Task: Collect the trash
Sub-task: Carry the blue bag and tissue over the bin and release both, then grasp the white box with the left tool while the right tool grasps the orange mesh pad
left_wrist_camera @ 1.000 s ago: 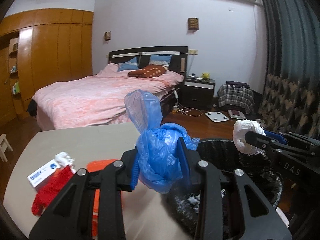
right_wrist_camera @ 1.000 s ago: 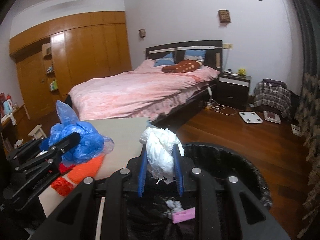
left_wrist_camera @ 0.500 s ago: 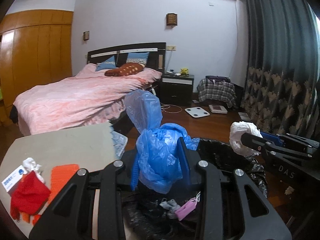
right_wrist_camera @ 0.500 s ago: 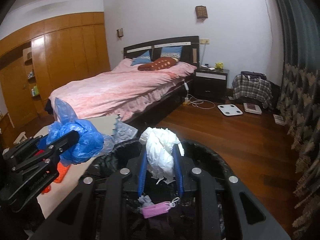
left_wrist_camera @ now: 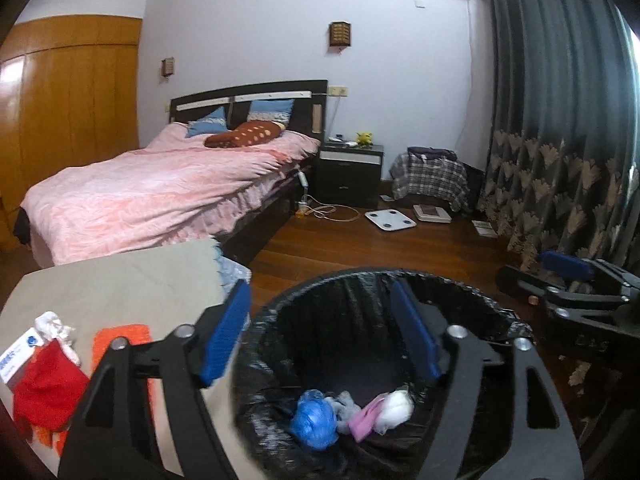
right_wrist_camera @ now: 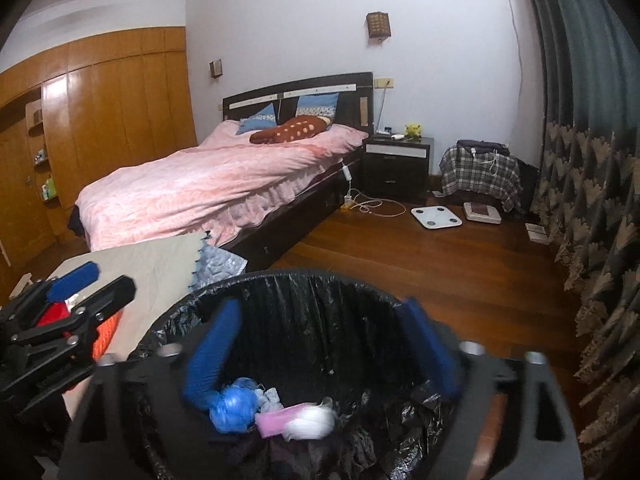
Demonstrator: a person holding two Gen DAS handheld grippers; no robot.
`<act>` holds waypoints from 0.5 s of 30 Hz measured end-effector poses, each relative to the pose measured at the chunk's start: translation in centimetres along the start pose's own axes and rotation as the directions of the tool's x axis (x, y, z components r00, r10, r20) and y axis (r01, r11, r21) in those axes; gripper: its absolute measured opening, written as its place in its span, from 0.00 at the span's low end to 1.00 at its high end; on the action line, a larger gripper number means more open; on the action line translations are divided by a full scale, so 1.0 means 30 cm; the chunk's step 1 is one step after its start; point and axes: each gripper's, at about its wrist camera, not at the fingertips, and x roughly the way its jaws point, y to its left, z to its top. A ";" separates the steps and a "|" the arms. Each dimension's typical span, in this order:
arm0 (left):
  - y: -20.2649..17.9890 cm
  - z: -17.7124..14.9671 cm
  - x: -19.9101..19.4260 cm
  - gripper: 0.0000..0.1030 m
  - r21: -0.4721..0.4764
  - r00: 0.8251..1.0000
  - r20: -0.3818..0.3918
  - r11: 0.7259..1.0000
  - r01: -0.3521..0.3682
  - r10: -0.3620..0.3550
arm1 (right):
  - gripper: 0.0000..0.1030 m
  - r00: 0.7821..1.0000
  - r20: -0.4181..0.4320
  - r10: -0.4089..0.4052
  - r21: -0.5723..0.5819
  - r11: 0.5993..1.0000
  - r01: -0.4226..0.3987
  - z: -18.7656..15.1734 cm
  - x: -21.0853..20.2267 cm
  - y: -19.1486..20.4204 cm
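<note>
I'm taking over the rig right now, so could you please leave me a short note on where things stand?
Left gripper: jaws have just opened, nothing between them, above the bin.
Right gripper: jaws have just opened too, empty, over the same bin.
Done: blue bag and white wad lie in the bin beside a pink scrap.
Left: on the table, a red cloth, orange item, small white wad and a box; judge which are trash.

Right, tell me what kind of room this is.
A bedroom in a home, most likely. A double bed with a pink quilt fills the middle, a dark wooden nightstand stands beside it, and a wall of honey-coloured wooden wardrobes runs along the left.
</note>
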 end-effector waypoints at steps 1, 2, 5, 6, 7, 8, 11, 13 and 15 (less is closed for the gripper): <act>0.017 -0.002 -0.010 0.76 -0.007 1.000 0.004 1.000 -0.010 0.010 | 0.94 1.000 0.004 0.005 0.000 1.000 -0.005 0.003 -0.004 0.011; 0.032 0.002 -0.016 0.79 -0.014 1.000 0.006 1.000 -0.022 0.022 | 0.94 1.000 0.005 0.010 -0.002 1.000 -0.010 0.008 -0.002 0.019; 0.091 0.002 -0.049 0.84 -0.033 0.998 0.011 0.997 -0.064 0.064 | 0.94 0.999 0.004 0.033 -0.014 0.999 -0.033 0.009 -0.003 0.068; 0.108 0.000 -0.060 0.84 -0.036 0.997 0.012 0.996 -0.079 0.079 | 0.94 0.999 0.003 0.040 -0.018 0.999 -0.040 0.009 -0.002 0.082; 0.130 -0.002 -0.075 0.85 -0.038 0.995 0.013 0.995 -0.094 0.094 | 0.94 0.999 0.000 0.052 -0.025 0.998 -0.052 0.011 0.001 0.105; 0.154 -0.008 -0.091 0.85 -0.038 0.993 0.013 0.993 -0.116 0.116 | 0.94 0.998 -0.001 0.062 -0.031 0.998 -0.062 0.014 0.005 0.125; 0.228 -0.021 -0.131 0.86 -0.043 0.985 0.011 0.985 -0.169 0.170 | 0.94 0.994 -0.003 0.107 -0.052 0.993 -0.107 0.017 0.016 0.206; 0.276 -0.028 -0.158 0.86 -0.044 0.978 0.010 0.977 -0.207 0.208 | 0.94 0.990 -0.006 0.140 -0.076 0.987 -0.140 0.018 0.026 0.270; 0.332 -0.038 -0.187 0.86 -0.049 0.969 0.007 0.968 -0.247 0.248 | 0.94 0.985 -0.014 0.173 -0.094 0.980 -0.174 0.021 0.038 0.336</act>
